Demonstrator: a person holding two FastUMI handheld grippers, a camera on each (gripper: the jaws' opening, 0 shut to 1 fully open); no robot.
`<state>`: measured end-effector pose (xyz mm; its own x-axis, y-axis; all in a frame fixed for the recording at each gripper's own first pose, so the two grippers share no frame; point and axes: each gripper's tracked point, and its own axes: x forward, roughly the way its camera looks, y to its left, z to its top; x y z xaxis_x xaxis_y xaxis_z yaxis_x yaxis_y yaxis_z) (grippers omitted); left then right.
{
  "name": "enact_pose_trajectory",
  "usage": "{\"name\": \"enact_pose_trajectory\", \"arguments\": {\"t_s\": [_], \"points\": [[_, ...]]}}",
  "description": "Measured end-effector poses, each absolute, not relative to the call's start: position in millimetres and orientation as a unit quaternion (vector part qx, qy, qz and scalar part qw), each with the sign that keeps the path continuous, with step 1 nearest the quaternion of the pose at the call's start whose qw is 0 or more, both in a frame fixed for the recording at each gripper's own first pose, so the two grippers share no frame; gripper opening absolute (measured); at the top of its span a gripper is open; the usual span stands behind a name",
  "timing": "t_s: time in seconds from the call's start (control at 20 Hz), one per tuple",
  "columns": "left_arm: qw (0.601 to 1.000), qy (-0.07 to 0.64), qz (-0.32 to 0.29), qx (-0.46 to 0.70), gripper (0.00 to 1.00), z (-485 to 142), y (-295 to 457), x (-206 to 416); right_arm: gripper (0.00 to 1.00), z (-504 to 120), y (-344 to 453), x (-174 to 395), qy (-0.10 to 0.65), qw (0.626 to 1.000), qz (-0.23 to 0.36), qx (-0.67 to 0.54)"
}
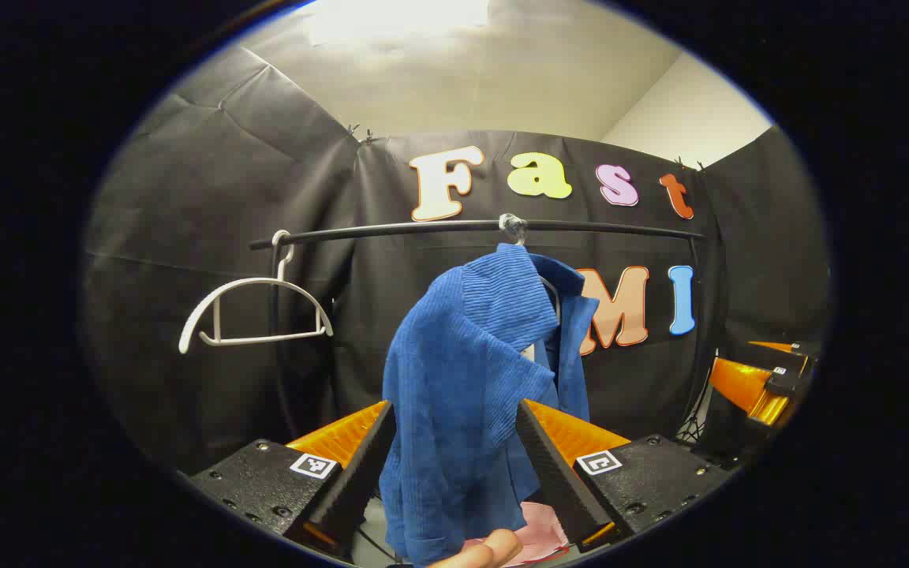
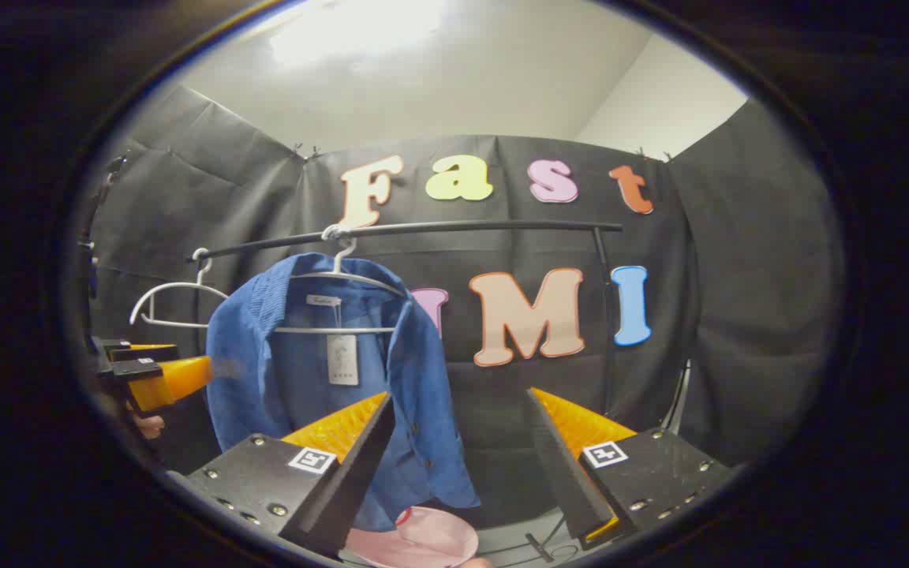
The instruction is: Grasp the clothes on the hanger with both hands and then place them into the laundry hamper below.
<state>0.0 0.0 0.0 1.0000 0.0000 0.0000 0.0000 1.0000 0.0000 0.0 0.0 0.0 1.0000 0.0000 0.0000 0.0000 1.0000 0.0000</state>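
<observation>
A blue corduroy shirt point(image 1: 462, 371) hangs on a white hanger point(image 2: 340, 276) from a black rail point(image 1: 423, 229). In the left gripper view my left gripper point(image 1: 454, 406) is open, its fingers spread to either side of the shirt's side and not pressing on it. In the right gripper view the shirt point(image 2: 281, 371) hangs front-open at centre left, and my right gripper point(image 2: 461, 394) is open with its left finger in front of the shirt's hem. The left gripper point(image 2: 158, 379) shows beside the shirt's left sleeve. The pink hamper point(image 2: 415, 540) sits below the shirt.
An empty white hanger point(image 1: 253, 312) hangs at the rail's left end. The rail's upright post point(image 2: 604, 315) stands at the right. The other gripper point(image 1: 762, 386) is at the far right of the left gripper view. A fingertip point(image 1: 486, 552) shows at the bottom edge.
</observation>
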Motion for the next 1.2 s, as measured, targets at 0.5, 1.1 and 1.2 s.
{"name": "enact_pose_trajectory", "arguments": {"t_s": [0.5,1.1,1.2], "points": [[1.000,0.004,-0.029,-0.003,0.95,-6.4,-30.8,20.3,1.00,8.8,20.5,37.9,-0.020,0.999,0.027,0.037],[0.999,-0.004,0.020,0.024,0.96,-9.8,-40.9,73.5,0.98,50.3,48.1,62.6,-0.084,0.988,0.127,0.022],[0.999,-0.008,0.038,0.032,0.95,-9.5,-37.1,82.9,0.97,45.5,39.0,80.9,-0.073,0.991,0.109,0.009]]}}
